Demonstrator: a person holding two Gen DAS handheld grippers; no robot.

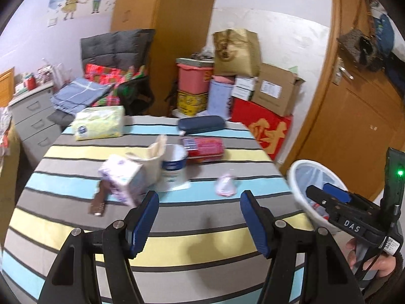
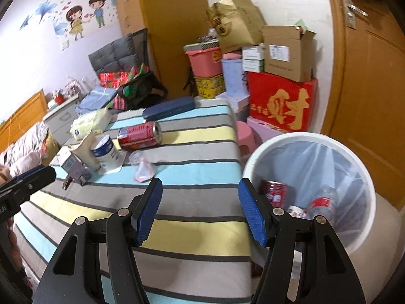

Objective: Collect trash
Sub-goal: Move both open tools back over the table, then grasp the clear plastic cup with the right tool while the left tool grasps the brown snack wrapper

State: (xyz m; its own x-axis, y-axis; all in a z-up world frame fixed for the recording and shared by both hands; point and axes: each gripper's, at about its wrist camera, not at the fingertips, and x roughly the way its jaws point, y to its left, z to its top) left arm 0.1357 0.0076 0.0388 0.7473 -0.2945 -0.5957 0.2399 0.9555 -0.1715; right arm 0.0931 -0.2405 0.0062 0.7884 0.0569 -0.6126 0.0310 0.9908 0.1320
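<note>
Striped in grey, blue and yellow, a cloth-covered table (image 1: 202, 243) stands in a cluttered room stacked with boxes beside a wooden door (image 2: 374, 101). Above the cloth, the left gripper (image 1: 200, 202) hangs with its blue pads apart and nothing between them; the right gripper (image 2: 200, 190) is likewise spread and empty at the table's edge. Trash lies on the cloth: a red can (image 2: 139, 135) on its side, a crumpled pink wrapper (image 1: 226, 185), a small carton (image 1: 121, 178) and a white cup (image 1: 173, 164). Only the right wrist view looks into the white bin (image 2: 354, 228), where a can and a bottle lie.
</note>
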